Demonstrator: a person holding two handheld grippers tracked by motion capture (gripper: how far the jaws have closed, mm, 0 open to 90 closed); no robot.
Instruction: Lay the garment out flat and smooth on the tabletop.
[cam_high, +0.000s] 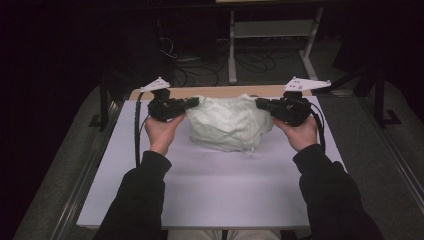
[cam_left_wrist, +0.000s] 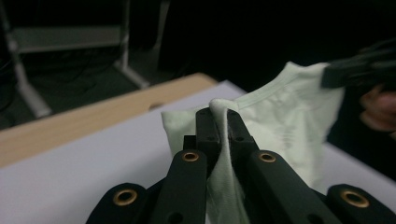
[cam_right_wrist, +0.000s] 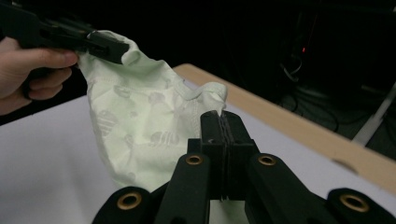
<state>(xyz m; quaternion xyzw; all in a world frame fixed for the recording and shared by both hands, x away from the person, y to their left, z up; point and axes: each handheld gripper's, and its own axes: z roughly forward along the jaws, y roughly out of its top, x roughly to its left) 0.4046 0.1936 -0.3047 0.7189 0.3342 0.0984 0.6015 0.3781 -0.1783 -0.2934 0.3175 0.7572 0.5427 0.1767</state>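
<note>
my left tongs (cam_left_wrist: 219, 119) are clamped on one hem corner of the pale green garment (cam_high: 227, 122), my right tongs (cam_right_wrist: 223, 122) on the other; it hangs between them over the desk (cam_high: 210, 185); thin bites, so a hard pull could slip a corner free.

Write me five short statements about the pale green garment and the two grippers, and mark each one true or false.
1. The left gripper is shut on the garment. True.
2. The right gripper hangs open, apart from the cloth. False: its jaws are clamped on the garment's edge.
3. The garment lies flat and smooth on the white table. False: it is crumpled, hanging between the grippers, which hold its two upper corners.
4. The garment bears a faint printed pattern. True.
5. A wooden strip runs along the table's far edge. True.
</note>
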